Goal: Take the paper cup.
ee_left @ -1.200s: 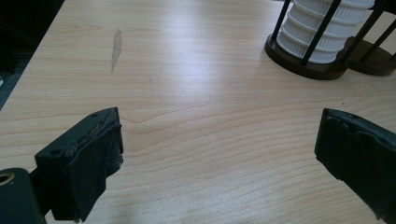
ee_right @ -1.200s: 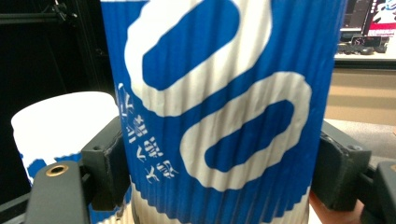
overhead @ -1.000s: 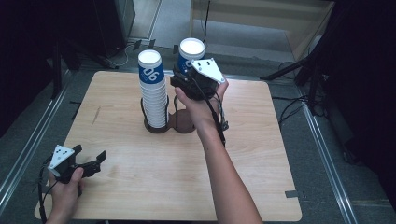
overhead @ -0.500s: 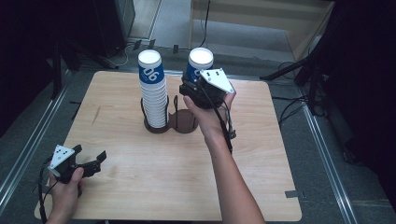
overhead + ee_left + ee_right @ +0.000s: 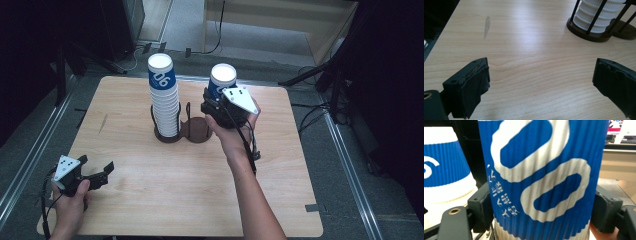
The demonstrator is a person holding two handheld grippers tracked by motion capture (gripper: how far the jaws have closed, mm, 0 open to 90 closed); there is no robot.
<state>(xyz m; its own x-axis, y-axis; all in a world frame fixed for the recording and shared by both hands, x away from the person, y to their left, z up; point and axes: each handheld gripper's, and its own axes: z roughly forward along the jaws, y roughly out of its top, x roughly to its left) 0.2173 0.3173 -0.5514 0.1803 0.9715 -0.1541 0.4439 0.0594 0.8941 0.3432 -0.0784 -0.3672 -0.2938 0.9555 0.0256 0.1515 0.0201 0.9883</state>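
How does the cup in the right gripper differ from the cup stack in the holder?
The held cup is a single cup; the cup stack is many nested cups. The held cup is clamped between the jaws of the right gripper, above the table; the stack stands in the left ring of the dark wire holder. The stack's top sits higher in the high view. Both are upside down, blue and white, ribbed.

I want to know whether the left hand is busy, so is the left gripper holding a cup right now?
No, the left gripper has its jaws spread wide over the bare wooden table, with nothing between them.
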